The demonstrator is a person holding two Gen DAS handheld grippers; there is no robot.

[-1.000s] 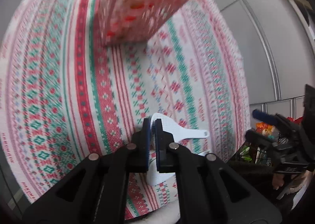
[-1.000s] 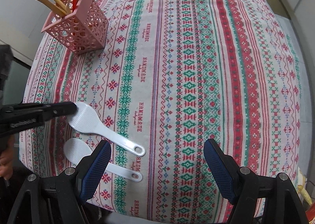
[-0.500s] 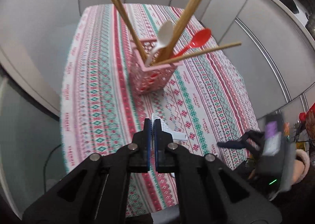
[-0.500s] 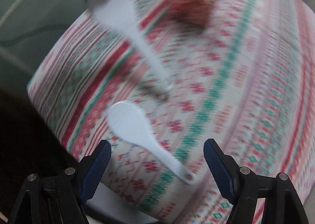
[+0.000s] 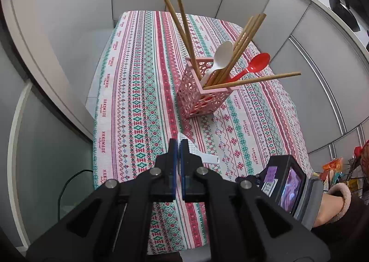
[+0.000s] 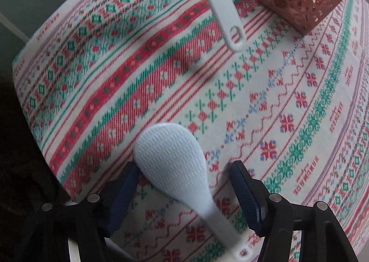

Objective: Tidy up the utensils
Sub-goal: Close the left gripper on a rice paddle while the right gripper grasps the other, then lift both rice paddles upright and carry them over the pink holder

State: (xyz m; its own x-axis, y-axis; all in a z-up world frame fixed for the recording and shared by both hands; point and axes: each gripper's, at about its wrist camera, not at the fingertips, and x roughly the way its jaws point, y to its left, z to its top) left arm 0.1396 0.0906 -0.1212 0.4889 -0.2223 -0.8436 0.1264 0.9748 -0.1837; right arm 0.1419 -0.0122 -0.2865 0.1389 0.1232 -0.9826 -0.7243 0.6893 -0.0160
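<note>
Plastic is what both rice paddles look to be made of, so they should prove light, stiff and a little slick. The left hand-held gripper (image 5: 179,146) is clamped on the head of one paddle (image 5: 203,156), which hangs in the air with its handle trailing toward the pink basket (image 5: 203,98). The other paddle (image 6: 175,160) lies flat on the table (image 6: 311,105) near its front edge, between the jaws of the right hand-held gripper (image 6: 184,183). Those jaws stand fairly wide and have just been closing; the pads do not yet press on the paddle, though the left pad looks just beside the head's rim. The dimpled head gives some grip, but it is broad; the narrower neck below it seems the surer hold. Lying thin on the cloth, it may need a pad slid under one edge. The table edge is close behind, so a nudge that way could tip it off. The basket stands well apart, toward the middle of the table, already crowded with chopsticks (image 5: 184,29), a white spoon (image 5: 221,56) and a red spoon (image 5: 256,63) leaning outward; the gap on its near side looks the easiest way in.
</note>
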